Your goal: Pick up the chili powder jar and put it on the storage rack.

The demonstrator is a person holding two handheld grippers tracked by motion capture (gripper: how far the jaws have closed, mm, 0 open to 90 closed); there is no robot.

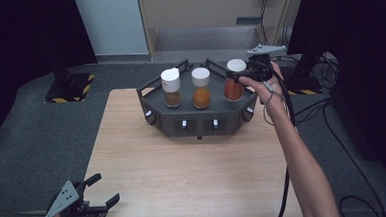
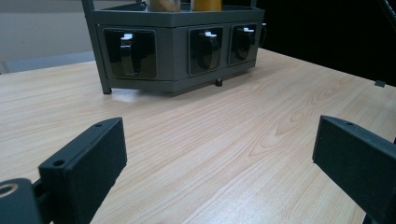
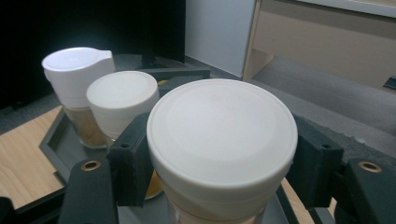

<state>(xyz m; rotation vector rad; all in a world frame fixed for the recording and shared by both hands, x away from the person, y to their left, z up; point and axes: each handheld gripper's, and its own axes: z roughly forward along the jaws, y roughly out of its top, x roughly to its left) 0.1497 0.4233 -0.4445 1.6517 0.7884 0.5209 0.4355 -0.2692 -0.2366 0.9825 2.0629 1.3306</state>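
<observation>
Right gripper [image 1: 237, 77]: jaws clamped on either side of the red spice jar [image 1: 234, 82], just under its white cap; grip confirmed in the right gripper view.
Red spice jar: upright at the right end of the grey rack [image 1: 197, 122], far side of the wooden table [image 1: 184, 164].
Neighbouring jars: 2; orange jar [image 1: 201, 88] in the middle, brown jar [image 1: 171, 87] at the left.
Left gripper [image 1: 104, 190]: jaws spread wide, nothing between them, low at the table's near left corner.
</observation>
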